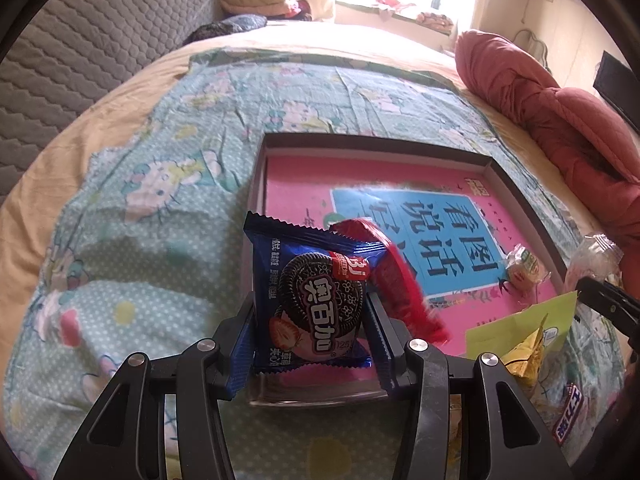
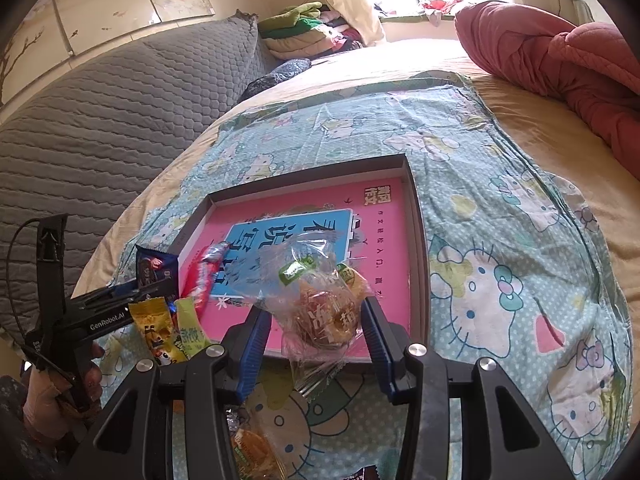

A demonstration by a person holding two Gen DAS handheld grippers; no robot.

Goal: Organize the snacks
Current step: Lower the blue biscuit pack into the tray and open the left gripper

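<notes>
Snacks sit in both grippers over the near edge of the tray (image 1: 460,156); the left gripper (image 1: 310,320) clamps a blue cookie pack (image 1: 310,296) upright by its sides, jaws part-way closed on the wrapper, likely so it can be lowered in flat; the right gripper (image 2: 316,320) pinches a clear-wrapped pastry (image 2: 324,312) between its blue pads, jaws narrow on it, held just above the tray's near rim; loose packets, a yellow one (image 2: 156,332) and a green one (image 2: 192,332), lie on the bed beside the tray's near corner, still unsorted; a red packet (image 1: 396,280) lies inside the tray near the left side, and a small wrapped sweet (image 1: 522,268) rests further in; the pink floor beyond is bare; the tray rests on a cartoon-print sheet (image 2: 500,240), probably to keep it level; past that a red quilt (image 2: 560,60) is bunched.
</notes>
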